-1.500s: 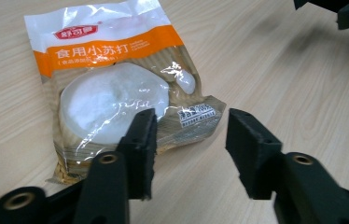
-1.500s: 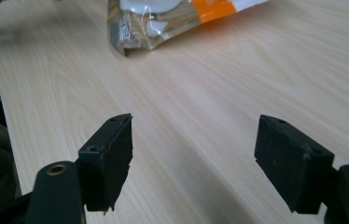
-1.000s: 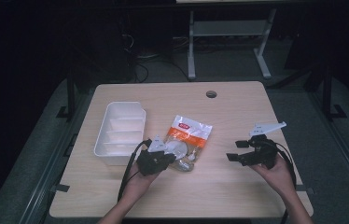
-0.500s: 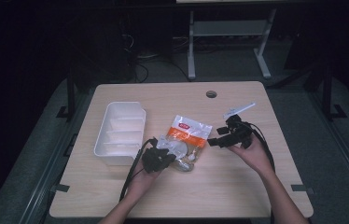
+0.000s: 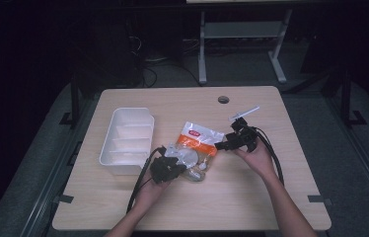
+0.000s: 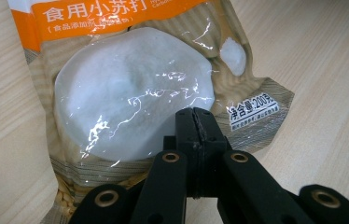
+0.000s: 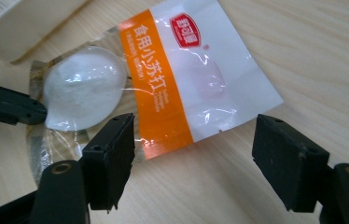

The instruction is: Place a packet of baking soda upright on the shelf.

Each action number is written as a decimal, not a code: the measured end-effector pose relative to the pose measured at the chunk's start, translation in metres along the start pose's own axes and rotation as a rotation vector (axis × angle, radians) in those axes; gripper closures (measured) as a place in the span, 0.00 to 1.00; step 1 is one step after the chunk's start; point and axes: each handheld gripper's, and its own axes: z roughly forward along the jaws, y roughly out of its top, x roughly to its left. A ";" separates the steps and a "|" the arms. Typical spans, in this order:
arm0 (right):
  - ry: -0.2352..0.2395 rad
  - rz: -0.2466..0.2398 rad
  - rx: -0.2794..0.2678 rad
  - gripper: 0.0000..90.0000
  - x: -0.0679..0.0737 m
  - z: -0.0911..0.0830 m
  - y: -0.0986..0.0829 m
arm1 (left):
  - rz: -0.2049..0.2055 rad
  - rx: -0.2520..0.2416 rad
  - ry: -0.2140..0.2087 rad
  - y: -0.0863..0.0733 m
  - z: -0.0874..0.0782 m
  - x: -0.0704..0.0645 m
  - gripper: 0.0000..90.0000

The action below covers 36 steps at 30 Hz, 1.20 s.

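Note:
A clear bag of white powder (image 5: 197,147) with an orange band lies flat mid-table. In the left gripper view the bag (image 6: 135,93) lies behind my left gripper (image 6: 195,116), whose jaws are shut with their tips over the bag's lower end; I cannot tell if any film is pinched. In the high view the left gripper (image 5: 172,167) sits at the bag's near left corner. My right gripper (image 5: 223,145) is at the bag's right edge. In its own view the right gripper (image 7: 196,140) stands wide open, straddling the bag's (image 7: 182,70) white top corner.
A white divided tray (image 5: 123,157) stands left of the bag, close to the left hand. A round cable hole (image 5: 223,99) is near the table's far edge. Bare tabletop (image 5: 296,148) lies to the right and near front.
My right gripper has moved left from the table's right side up to the bag's right edge. The left gripper has stayed at the bag's near corner.

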 end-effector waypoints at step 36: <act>0.054 0.011 0.002 0.95 0.002 0.034 0.004 | -0.012 -0.022 -0.018 0.000 -0.001 0.003 0.94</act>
